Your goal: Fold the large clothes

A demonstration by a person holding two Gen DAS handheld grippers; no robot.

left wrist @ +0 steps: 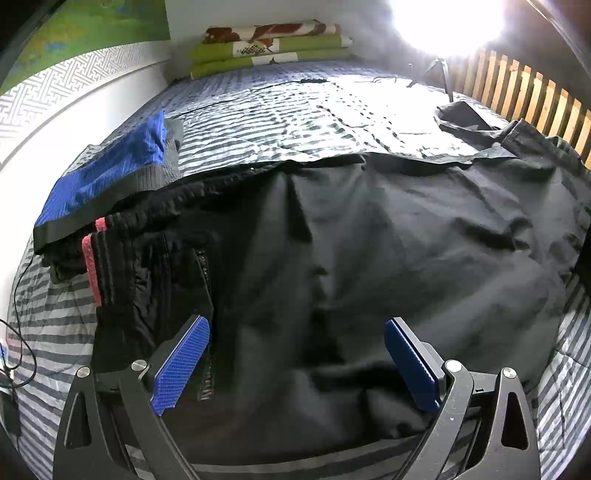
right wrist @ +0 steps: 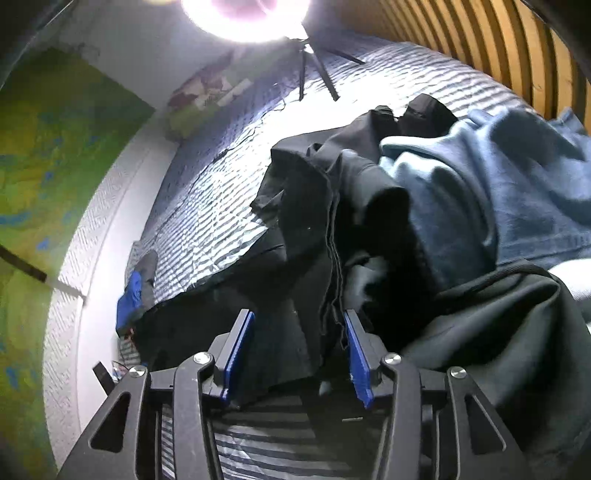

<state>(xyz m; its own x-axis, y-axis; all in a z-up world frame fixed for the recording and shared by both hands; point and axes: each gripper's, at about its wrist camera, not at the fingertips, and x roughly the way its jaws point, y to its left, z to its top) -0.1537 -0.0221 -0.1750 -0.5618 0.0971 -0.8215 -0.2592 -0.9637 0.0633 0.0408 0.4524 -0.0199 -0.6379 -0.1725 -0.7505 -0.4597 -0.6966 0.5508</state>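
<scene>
Overhead lamp [left wrist: 448, 22], striped bedspread [left wrist: 258, 122], wooden slats [left wrist: 535, 96], green wall hanging [right wrist: 55, 147].

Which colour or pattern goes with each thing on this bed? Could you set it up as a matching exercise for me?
Things:
1. spread-out garment
2. bedcover
3. folded blankets
4. railing

Looks:
a. grey and white stripes
b. light wood slats
c. black
d. green with a brown pattern

Pairs: 1-c, 2-a, 3-d, 4-b
</scene>
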